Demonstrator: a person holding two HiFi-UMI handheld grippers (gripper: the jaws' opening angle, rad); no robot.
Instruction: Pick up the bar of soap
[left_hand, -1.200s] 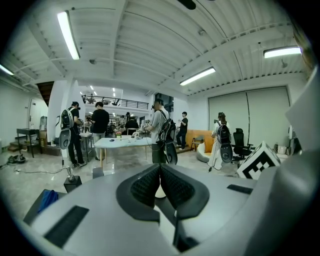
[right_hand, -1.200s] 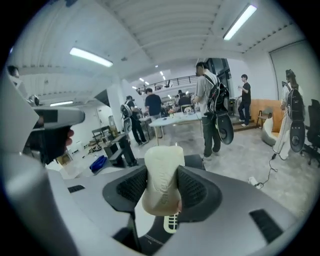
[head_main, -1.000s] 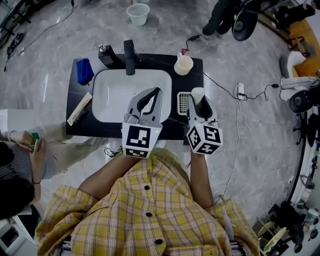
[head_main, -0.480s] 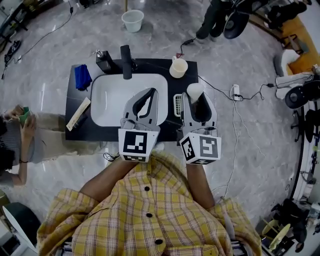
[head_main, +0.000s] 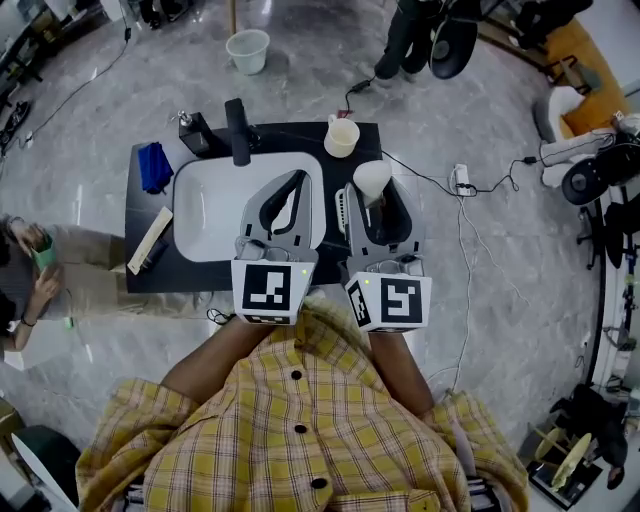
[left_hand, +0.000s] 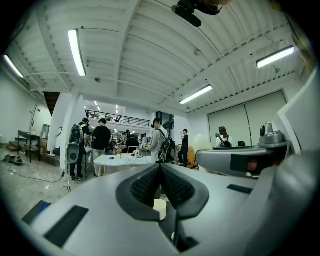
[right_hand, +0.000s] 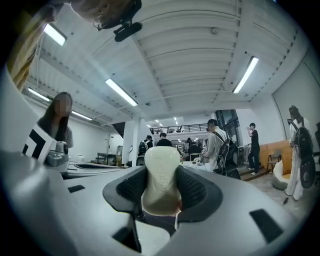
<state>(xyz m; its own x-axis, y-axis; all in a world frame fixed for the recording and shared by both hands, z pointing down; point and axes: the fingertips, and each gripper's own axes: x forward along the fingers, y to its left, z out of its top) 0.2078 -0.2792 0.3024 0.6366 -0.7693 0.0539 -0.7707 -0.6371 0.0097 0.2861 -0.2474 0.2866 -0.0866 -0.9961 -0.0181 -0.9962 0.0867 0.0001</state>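
The cream bar of soap (right_hand: 161, 180) stands clamped between the black pads of my right gripper (right_hand: 161, 192), which is shut on it. In the head view the bar of soap (head_main: 371, 181) sticks out past the tips of my right gripper (head_main: 374, 196), raised above the black counter (head_main: 140, 235) to the right of the white sink (head_main: 215, 200). My left gripper (head_main: 297, 182) hovers over the sink, its jaws shut with nothing between them. In the left gripper view, the pads of my left gripper (left_hand: 160, 186) meet.
A white slotted soap dish (head_main: 341, 209) lies on the counter between my two grippers. At the back stand a black tap (head_main: 238, 131), a dark dispenser (head_main: 193, 134) and a cream cup (head_main: 340, 137). A blue cloth (head_main: 154, 167) and a flat box (head_main: 149, 240) lie left. People stand around.
Both grippers have lifted and drawn back towards me, the right one carrying the soap up and away from the soap dish. The person at the left edge has shifted further out.
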